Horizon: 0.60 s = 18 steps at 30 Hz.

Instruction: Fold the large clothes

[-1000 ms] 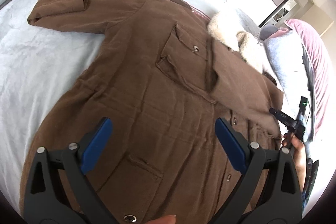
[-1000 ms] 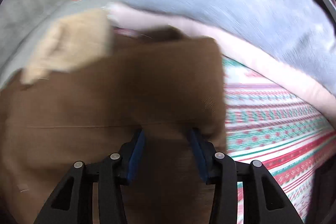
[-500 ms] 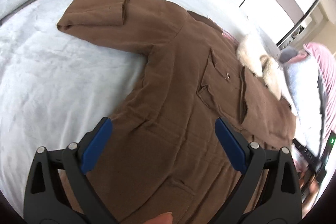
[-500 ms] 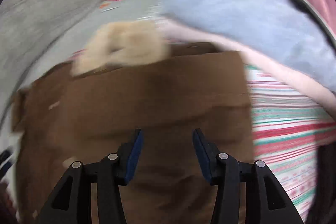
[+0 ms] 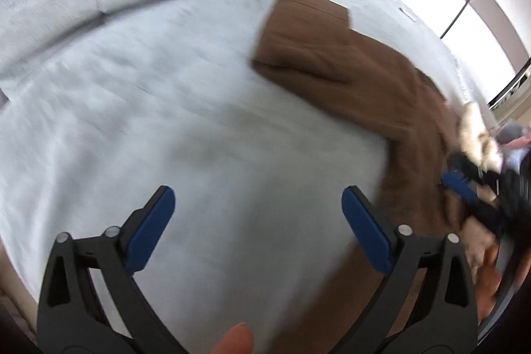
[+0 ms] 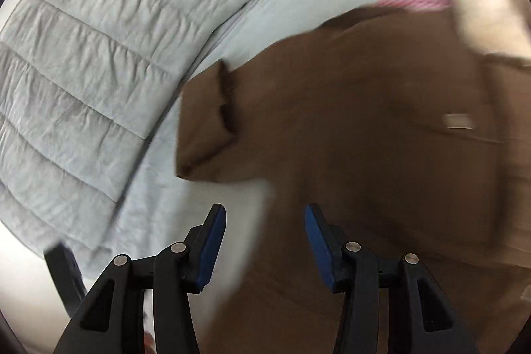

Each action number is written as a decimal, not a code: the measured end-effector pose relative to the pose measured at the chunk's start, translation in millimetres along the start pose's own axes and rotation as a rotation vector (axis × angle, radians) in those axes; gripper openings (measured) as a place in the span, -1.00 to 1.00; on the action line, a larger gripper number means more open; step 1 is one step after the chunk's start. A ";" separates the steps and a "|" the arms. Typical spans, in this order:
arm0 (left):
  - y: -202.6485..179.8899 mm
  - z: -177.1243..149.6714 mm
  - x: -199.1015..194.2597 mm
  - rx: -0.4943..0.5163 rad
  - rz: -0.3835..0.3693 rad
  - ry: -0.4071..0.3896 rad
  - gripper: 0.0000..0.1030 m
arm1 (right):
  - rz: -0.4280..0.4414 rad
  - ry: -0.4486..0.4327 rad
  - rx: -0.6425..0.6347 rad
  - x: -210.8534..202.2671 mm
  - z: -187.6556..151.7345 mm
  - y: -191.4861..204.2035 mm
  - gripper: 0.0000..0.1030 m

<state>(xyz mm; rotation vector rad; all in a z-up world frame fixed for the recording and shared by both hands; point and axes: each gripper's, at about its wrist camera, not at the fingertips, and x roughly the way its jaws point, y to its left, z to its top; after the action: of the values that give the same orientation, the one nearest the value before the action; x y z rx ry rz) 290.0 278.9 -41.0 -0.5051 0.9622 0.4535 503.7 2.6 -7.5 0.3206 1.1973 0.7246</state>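
Both grippers hung empty over a brown coat on the bed.

The left gripper point(image 5: 257, 221) gaped wide above bare grey sheet point(image 5: 166, 128), the coat point(image 5: 348, 68) off to its right, sleeve edge ahead. The right gripper point(image 6: 265, 238) stood partly apart, holding nothing, at the coat's point(image 6: 365, 128) left edge, with a quilt point(image 6: 99, 55) far left.

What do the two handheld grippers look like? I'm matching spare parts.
Both the left gripper and right gripper have black plastic triangular-cutout arms, silver rivets and blue pads on the fingers. No cables or markings are visible.
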 end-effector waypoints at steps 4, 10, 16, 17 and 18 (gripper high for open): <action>37.5 9.5 -1.0 0.023 0.053 -0.020 0.98 | 0.045 0.019 0.021 72.8 13.1 27.0 -0.02; 67.9 17.7 13.3 -0.068 -0.006 0.042 0.98 | 0.004 0.002 0.116 151.1 41.2 43.8 -0.05; 54.6 22.9 24.2 -0.084 -0.054 0.052 0.98 | -0.082 -0.107 -0.010 122.6 44.6 67.8 -0.82; 49.3 24.5 24.5 -0.083 -0.058 0.043 0.98 | -0.082 -0.137 -0.057 105.6 41.9 73.9 -0.82; 40.1 26.2 24.3 -0.070 -0.067 0.027 0.98 | -0.092 -0.155 -0.095 91.2 39.0 78.4 -0.82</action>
<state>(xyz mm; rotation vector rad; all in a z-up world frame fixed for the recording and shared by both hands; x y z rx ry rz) 296.2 329.6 -57.5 -0.6065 0.9548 0.4223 529.3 126.3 -14.2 0.2364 1.0213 0.6625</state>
